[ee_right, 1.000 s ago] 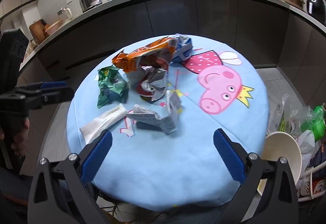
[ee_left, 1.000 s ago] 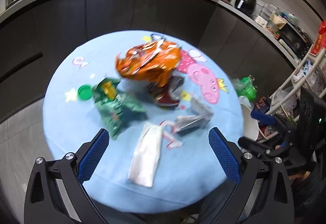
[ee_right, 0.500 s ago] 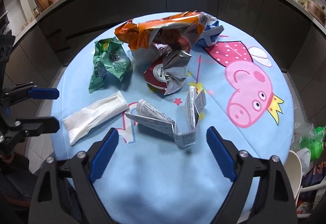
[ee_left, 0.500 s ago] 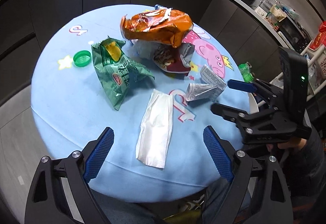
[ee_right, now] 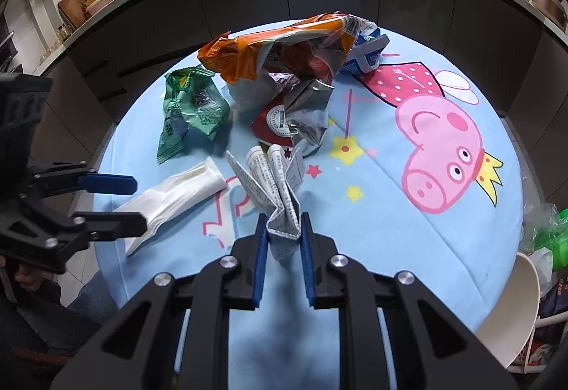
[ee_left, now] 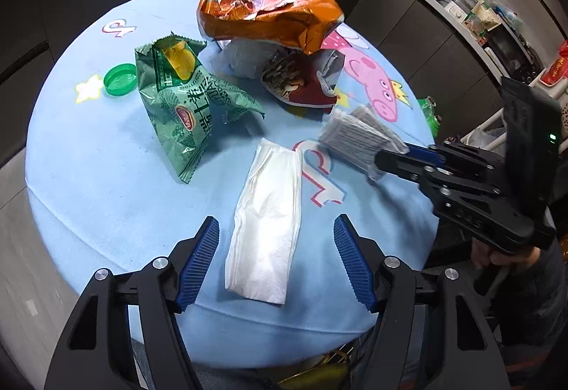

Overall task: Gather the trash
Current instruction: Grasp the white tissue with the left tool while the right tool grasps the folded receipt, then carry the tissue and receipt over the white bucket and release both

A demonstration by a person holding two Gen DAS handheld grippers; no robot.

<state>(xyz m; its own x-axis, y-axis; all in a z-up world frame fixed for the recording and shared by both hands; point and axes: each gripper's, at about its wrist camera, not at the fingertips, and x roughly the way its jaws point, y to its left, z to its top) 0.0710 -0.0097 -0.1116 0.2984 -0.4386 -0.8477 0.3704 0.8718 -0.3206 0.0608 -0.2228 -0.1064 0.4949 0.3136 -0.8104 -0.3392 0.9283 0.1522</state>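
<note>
A round table covered by a blue cartoon cloth point(ee_right: 390, 248) was seen in both wrist views, with the trash gathered toward its centre and far side. The folded printed leaflet point(ee_right: 280, 198) was pinched at its near end between the blue pads of the right gripper point(ee_right: 283, 240), whose fingers were drawn close together on the paper; in the left wrist view this leaflet point(ee_left: 358, 137) appeared blurred at 3 o'clock, and its print could not be read. The left gripper point(ee_left: 277, 262) was held with its fingers spread wide, one on either side of the near end of the white napkin point(ee_left: 266, 223), with no contact visible. Whether the napkin lay flat throughout could not be judged.

A green snack bag point(ee_left: 184, 113) lay at 10 o'clock from the napkin, and a green bottle cap point(ee_left: 120, 79) sat just beside it further left. At 12 o'clock an orange chip bag point(ee_left: 269, 17) rested over a red and silver wrapper point(ee_left: 305, 84), much of which was hidden beneath it. Behind the orange bag a blue and white carton point(ee_right: 365, 52) was only partly shown. A white bin point(ee_right: 514, 315) was cut off at the lower right edge of the right wrist view, and its contents were hard to make out.
</note>
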